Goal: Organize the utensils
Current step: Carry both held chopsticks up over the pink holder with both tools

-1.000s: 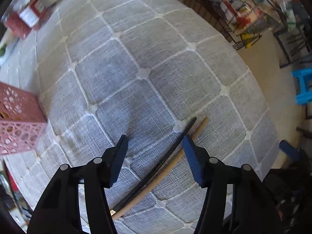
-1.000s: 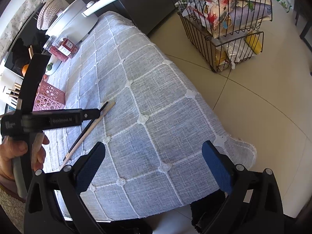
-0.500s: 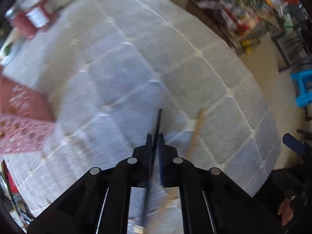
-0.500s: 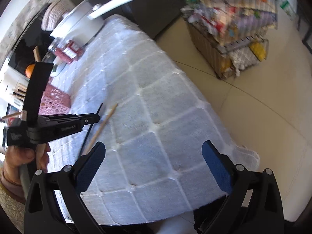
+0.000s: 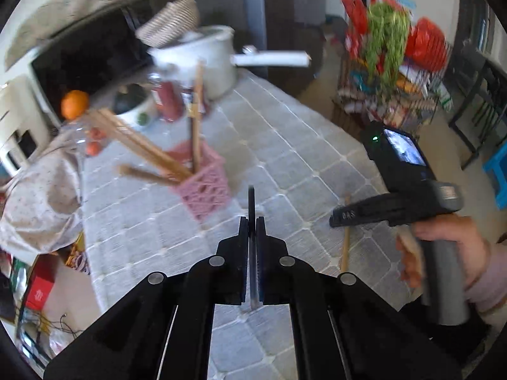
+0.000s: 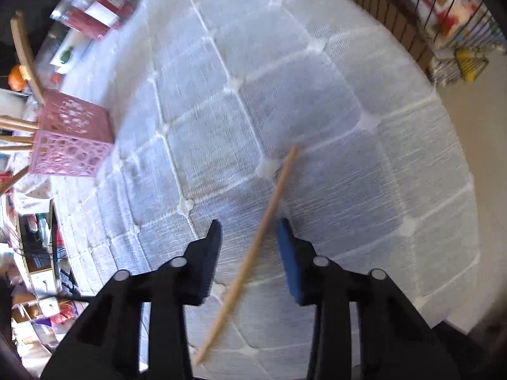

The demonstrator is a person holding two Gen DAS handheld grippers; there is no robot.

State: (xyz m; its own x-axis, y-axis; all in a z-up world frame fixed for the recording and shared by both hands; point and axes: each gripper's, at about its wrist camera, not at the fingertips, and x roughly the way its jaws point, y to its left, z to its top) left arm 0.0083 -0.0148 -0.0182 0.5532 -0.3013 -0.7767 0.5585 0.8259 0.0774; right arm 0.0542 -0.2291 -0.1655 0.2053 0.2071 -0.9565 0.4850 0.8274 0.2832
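My left gripper is shut on a thin black chopstick and holds it in the air above the grey quilted tablecloth. Ahead and to the left of it stands a pink perforated basket with several wooden utensils leaning out. In the right wrist view a wooden chopstick lies on the cloth between the jaws of my right gripper. The jaws are closing and the pads stand clear of the stick. The pink basket is far to the left there.
A white pot, a red jar and an orange crowd the far end of the table. A wire rack of goods stands on the floor beyond the table's right edge. A speckled cloth hangs at the left.
My left gripper shut on the black chopstick, lifted it off the cloth and tipped up toward the basket. My right gripper moved over the wooden chopstick and its jaws narrowed around it.
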